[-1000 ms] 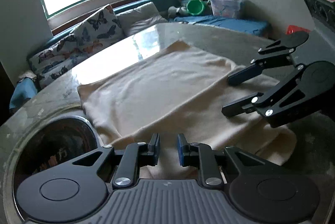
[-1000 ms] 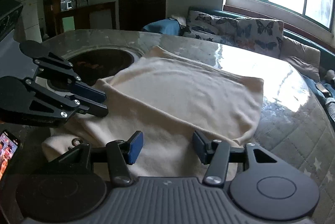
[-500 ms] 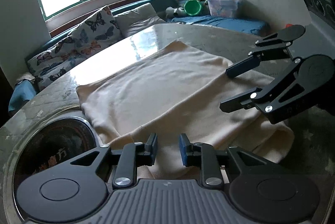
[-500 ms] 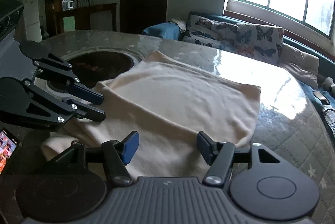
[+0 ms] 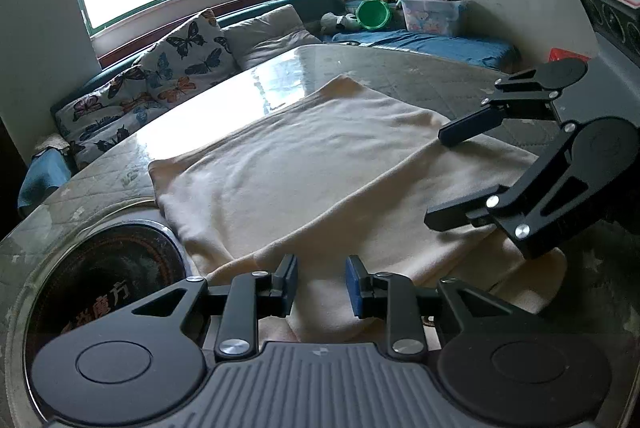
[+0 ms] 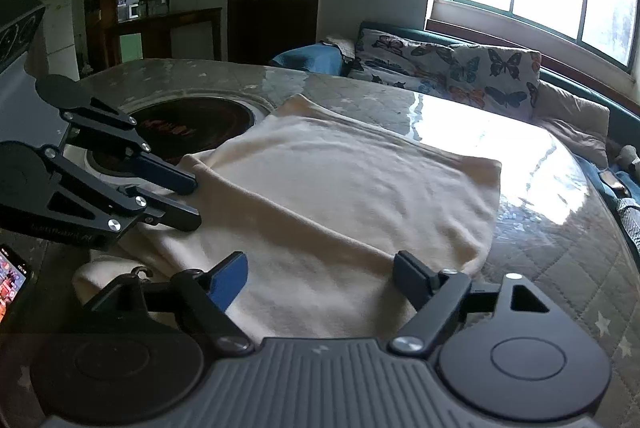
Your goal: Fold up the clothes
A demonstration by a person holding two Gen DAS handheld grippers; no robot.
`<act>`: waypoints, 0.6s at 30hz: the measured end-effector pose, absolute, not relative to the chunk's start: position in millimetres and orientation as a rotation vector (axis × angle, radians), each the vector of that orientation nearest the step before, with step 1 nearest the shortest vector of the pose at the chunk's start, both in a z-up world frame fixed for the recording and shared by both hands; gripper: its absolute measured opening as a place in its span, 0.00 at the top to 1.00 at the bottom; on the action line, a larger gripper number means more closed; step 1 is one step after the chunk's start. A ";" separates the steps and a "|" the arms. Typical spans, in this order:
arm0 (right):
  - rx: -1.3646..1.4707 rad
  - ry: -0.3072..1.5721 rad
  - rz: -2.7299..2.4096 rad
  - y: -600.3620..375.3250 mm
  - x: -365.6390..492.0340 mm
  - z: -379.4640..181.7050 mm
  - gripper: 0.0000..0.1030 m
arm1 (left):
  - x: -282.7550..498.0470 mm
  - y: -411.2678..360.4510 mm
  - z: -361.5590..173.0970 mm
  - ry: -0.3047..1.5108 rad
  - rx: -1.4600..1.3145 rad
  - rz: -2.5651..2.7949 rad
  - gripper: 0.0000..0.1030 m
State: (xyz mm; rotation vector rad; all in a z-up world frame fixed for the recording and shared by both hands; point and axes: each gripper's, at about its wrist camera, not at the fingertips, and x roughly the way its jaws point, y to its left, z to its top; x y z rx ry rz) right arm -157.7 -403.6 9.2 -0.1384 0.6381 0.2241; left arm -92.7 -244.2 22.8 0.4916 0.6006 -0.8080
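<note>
The jaws of the right gripper [image 6: 318,276] have just been opening and now stand much wider than one second ago, above the near edge of the cream cloth [image 6: 340,195], not pressing it. The jaws of the left gripper [image 5: 322,284] have also just been opening, only a little, with cloth under the gap.
</note>
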 end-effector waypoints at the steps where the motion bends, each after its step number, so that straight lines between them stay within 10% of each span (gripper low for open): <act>1: -0.144 0.637 0.224 -402.5 -158.2 8.7 0.19 | -92.8 -244.1 22.4 0.600 0.493 -0.808 0.72; 18: -0.156 0.623 0.208 -397.9 -160.4 1.0 0.01 | -94.9 -241.9 21.2 0.599 0.488 -0.802 0.57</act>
